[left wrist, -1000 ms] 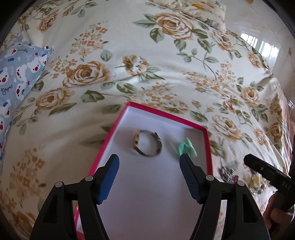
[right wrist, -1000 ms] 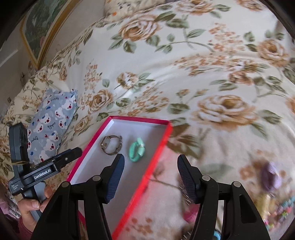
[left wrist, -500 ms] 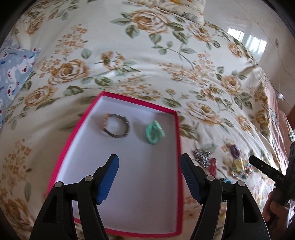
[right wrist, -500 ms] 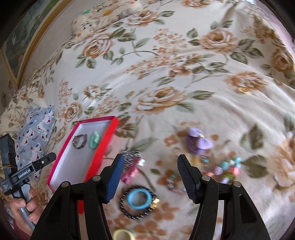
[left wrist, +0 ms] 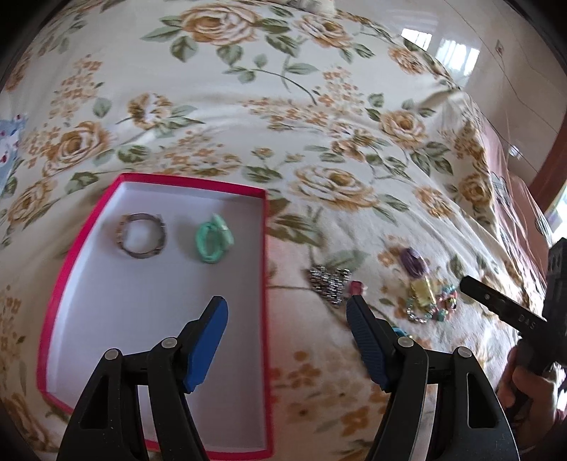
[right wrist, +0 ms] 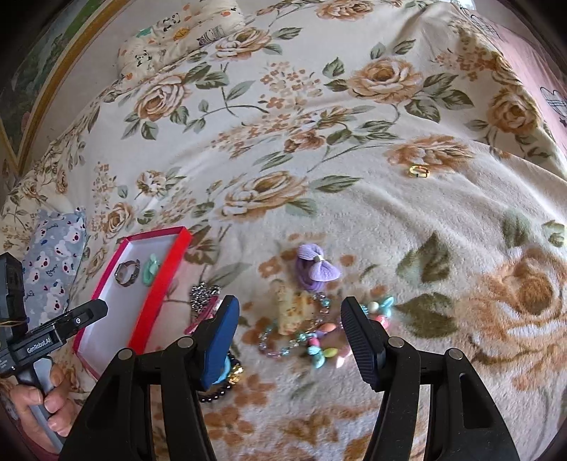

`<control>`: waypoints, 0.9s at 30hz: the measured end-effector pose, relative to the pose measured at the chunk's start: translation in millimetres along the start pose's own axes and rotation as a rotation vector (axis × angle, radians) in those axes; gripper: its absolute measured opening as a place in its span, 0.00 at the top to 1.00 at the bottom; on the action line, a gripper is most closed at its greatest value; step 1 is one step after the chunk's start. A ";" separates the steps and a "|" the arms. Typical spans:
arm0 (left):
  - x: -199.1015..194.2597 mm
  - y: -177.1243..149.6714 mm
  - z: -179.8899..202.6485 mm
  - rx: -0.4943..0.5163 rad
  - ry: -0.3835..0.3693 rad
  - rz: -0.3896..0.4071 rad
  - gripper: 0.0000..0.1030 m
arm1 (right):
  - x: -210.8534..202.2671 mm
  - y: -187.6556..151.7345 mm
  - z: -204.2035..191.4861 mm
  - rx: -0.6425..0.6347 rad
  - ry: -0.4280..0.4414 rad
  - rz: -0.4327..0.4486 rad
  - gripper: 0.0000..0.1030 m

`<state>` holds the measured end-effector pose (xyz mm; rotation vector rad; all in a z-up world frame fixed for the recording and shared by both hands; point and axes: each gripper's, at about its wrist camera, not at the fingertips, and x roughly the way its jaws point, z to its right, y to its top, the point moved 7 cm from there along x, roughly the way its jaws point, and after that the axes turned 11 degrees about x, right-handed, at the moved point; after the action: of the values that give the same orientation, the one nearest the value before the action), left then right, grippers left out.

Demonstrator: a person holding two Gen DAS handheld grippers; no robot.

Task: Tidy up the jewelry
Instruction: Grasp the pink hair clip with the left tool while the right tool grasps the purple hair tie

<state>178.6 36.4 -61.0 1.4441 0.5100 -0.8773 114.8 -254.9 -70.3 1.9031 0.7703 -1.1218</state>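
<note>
A red-rimmed white box [left wrist: 264, 269] [right wrist: 157, 283] lies on the floral bedspread, holding a metal bracelet [left wrist: 141, 237] [right wrist: 126, 272] and a mint green hair tie [left wrist: 212, 238] [right wrist: 150, 270]. My left gripper [left wrist: 287, 315] is open and empty over the box's right rim. My right gripper [right wrist: 290, 321] is open and empty above loose jewelry: a purple bow hair tie [right wrist: 317, 270] [left wrist: 414, 262], a pastel bead bracelet [right wrist: 319, 345], a yellow-gold clip [right wrist: 294, 310] [left wrist: 421, 290] and a silver rhinestone piece [right wrist: 202, 294] [left wrist: 327, 282]. A small gold ring [right wrist: 418, 171] lies apart, farther back.
A blue bear-print pillow [right wrist: 53, 262] sits left of the box and a panda-print pillow [right wrist: 177, 32] at the back. A black bead bracelet with a blue ring [right wrist: 226, 372] lies partly hidden behind my right gripper's left finger. The bed edge [left wrist: 496, 149] runs along the right.
Both grippers have swung right, away from the box toward the loose jewelry pile. The box has slid left in both views. Neither gripper's jaws have visibly changed.
</note>
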 end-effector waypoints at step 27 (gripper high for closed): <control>144.2 14.5 66.8 0.191 -0.115 -0.192 0.78 | 82.0 21.8 7.5 -0.109 -0.069 -0.093 0.69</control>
<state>263.7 -59.7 -155.9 1.5233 0.4941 -1.1815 164.0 -263.4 -139.3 1.7444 0.8717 -1.1720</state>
